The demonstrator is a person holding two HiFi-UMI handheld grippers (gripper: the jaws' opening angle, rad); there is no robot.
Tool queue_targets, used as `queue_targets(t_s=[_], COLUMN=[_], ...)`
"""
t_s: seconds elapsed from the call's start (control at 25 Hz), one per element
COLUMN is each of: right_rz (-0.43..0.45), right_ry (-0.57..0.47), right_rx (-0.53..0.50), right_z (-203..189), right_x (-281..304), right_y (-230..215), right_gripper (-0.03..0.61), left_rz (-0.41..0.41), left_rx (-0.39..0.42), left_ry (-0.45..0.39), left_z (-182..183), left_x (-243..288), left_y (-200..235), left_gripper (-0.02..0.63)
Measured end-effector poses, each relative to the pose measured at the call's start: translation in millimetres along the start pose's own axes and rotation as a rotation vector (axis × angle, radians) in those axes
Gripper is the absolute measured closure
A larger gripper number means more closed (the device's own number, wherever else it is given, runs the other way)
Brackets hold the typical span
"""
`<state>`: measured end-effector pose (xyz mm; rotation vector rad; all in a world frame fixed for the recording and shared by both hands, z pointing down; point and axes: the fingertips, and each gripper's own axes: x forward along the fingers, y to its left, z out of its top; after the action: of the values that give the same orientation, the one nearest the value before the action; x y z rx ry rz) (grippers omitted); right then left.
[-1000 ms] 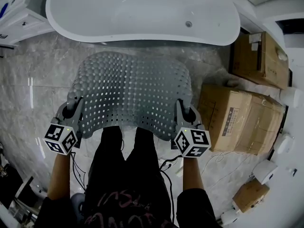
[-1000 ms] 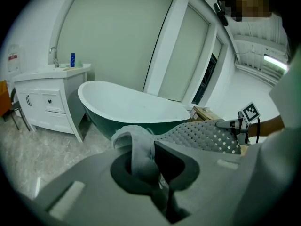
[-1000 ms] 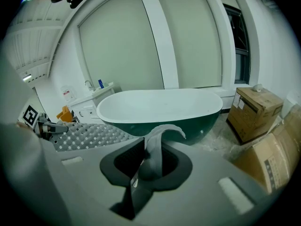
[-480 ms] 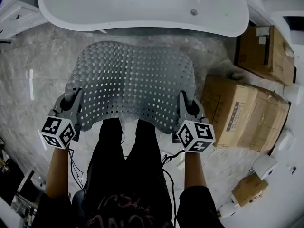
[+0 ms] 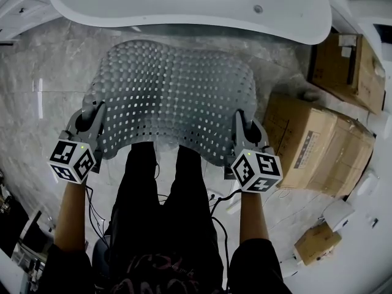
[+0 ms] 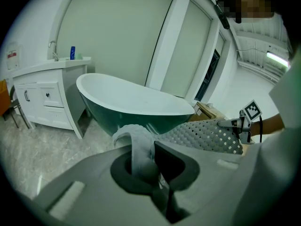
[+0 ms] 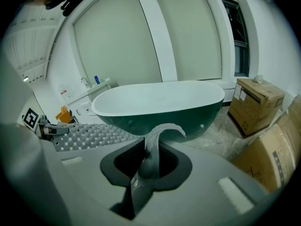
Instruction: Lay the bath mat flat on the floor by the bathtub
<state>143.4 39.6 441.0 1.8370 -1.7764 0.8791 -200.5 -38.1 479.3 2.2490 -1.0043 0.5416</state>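
I have the bath mat (image 5: 174, 100) pinched at its two near corners. The left hand-held gripper (image 5: 93, 120) is clamped narrow on the left corner, and the right hand-held gripper (image 5: 241, 127) is clamped narrow on the right one. In each gripper view a curl of grey rubber stands up between the jaws, so both grips are firm.

I hold it this way to keep the sheet stretched wide between my hands, which should stop it folding on itself as it goes down. The mat hangs spread above the floor (image 5: 37, 78), bellied in the middle, with its far edge toward the bathtub (image 5: 184, 5) and its near edge over the person's legs (image 5: 159, 188). I cannot tell whether the far edge touches the floor. I judge that it needs lowering evenly, far edge first.

The floor is glossy grey marble-look tile, and its shine suggests the mat could slide on it. The bathtub is freestanding, white inside and dark outside. Cardboard boxes (image 5: 318, 143) crowd the right side, close to the mat's right edge. A white cabinet (image 6: 47, 95) stands beyond the tub's left end, and pale wall panels rise behind.
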Motion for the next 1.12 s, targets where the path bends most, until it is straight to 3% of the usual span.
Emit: queue_targets(t_s=[0.64,1.12], right_rz=[0.02,0.062], right_ry=[0.039,0.03], right_rx=[-0.019,-0.003], right_z=[-22.8,-12.3], right_x=[35.1,32.5], right_y=[-0.8,-13.7], right_gripper=[0.514,0.514], left_rz=[0.03,0.069], left_rx=[-0.019,0.024], left_ry=[0.015,0.023], left_z=[-26.3,-9.4], left_x=[28.1,26.3], left_y=[20.2,4.0], left_gripper=[0.589,0.589])
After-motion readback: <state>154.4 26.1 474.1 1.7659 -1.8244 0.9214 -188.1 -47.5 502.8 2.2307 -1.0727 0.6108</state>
